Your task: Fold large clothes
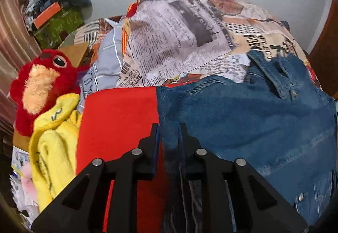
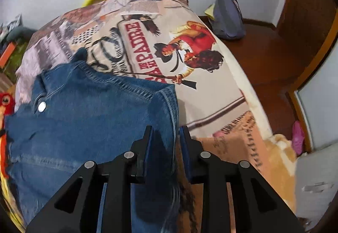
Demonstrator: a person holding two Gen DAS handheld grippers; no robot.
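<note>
Both grippers released over denim jacket; red plush toy beside

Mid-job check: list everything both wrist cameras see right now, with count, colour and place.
denim jacket: one, blue, spread on the bed under both tools
red cloth: one, red, left of the jacket
printed bedcover: one, newspaper and poster print, covering the bed
plush toy: one, red, left bed edge
yellow garment: one, below the toy
grey bundle: one, on the brown floor
left tool: black, slightly open over the jacket's left edge
right tool: black, slightly open over its right edge
</note>
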